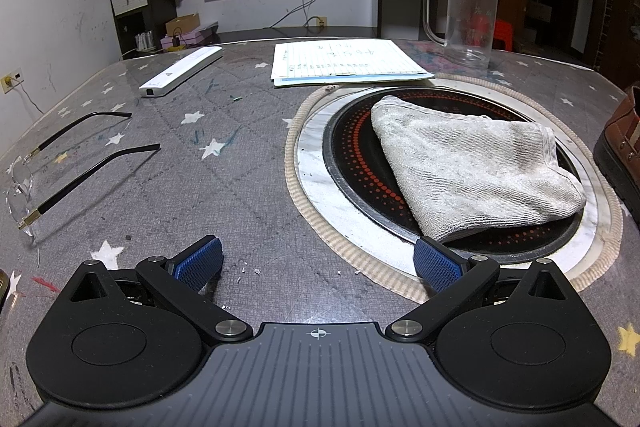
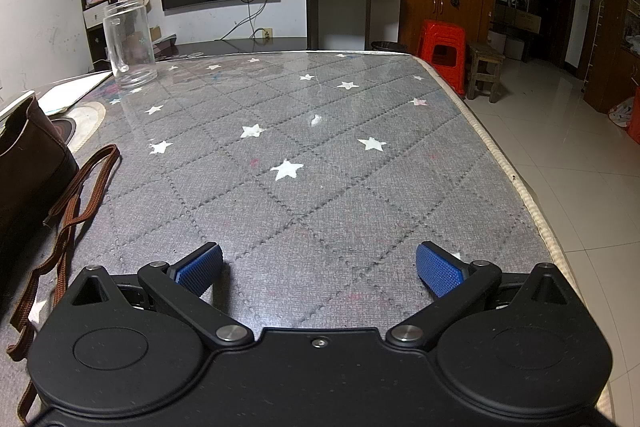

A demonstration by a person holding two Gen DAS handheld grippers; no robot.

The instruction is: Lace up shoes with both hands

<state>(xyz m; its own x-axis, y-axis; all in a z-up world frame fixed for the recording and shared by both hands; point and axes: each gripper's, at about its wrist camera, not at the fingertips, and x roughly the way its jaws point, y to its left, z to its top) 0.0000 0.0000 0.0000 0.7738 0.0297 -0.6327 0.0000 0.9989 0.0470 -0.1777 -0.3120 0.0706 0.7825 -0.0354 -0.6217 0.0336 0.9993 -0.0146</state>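
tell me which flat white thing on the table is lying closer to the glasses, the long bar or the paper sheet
The long white bar. It lies on the left side of the table, just beyond the glasses; the paper sheet sits farther right, behind the cloth.

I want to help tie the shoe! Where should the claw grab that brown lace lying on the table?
Probably the lace's loose stretch lying flat just right of the brown shoe. The right gripper, its jaws open, could swing left and come down from above, one jaw each side across the flat strand. It is thin, so pinch low against the tabletop.

Black left gripper [image 1: 318, 261], blue ribbed pads [image 1: 200, 263] (silver pivot screws).
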